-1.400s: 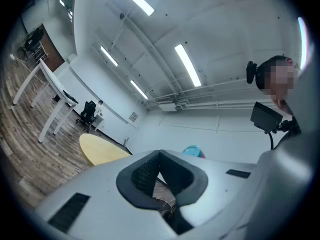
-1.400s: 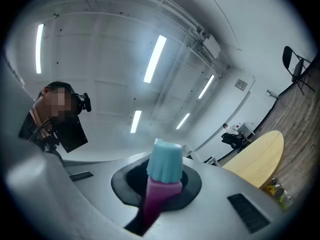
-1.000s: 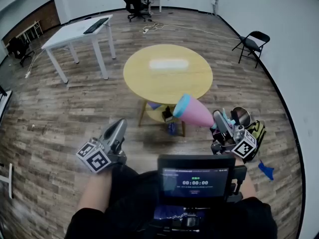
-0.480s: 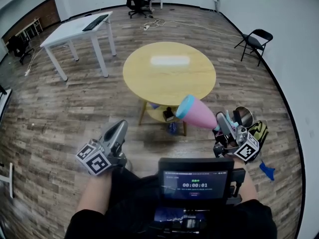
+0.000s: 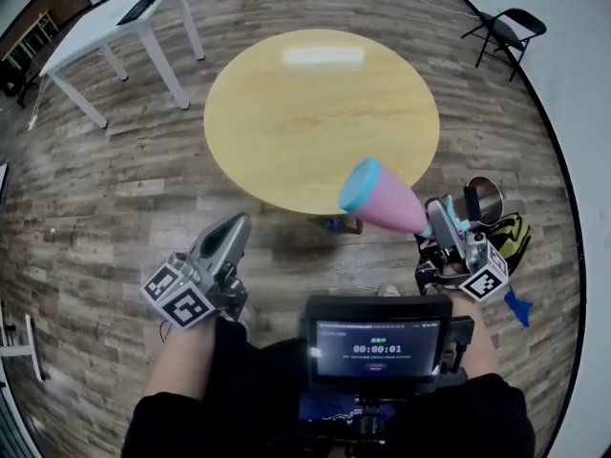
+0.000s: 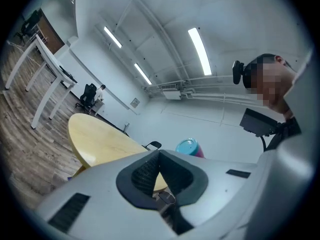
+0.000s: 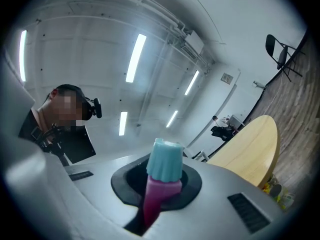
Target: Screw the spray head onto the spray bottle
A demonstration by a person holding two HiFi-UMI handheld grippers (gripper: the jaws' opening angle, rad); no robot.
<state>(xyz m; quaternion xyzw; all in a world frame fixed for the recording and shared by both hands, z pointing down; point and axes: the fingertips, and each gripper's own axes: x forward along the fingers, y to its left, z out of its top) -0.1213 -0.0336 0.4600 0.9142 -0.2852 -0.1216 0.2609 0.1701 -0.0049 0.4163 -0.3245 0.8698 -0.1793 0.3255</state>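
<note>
The right gripper [image 7: 158, 198] is clamped on the narrow end of a pink, cone-shaped plastic bottle with a light-blue wide end [image 5: 382, 197], held up by the near edge of the round yellow wooden counter [image 5: 315, 113]. The left gripper [image 6: 159, 186], also short of that counter, has its jaws together. The bottle looks light, stiff and slippery, so a grip round its body would suit it best.

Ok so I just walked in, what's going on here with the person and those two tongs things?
A person faces a round yellow table with a pair of tongs in each hand. The right tongs are clamped on a pink bottle with a light blue end, which points up and toward the table. The left tongs are shut with nothing in them. No screwing is under way yet.
</note>
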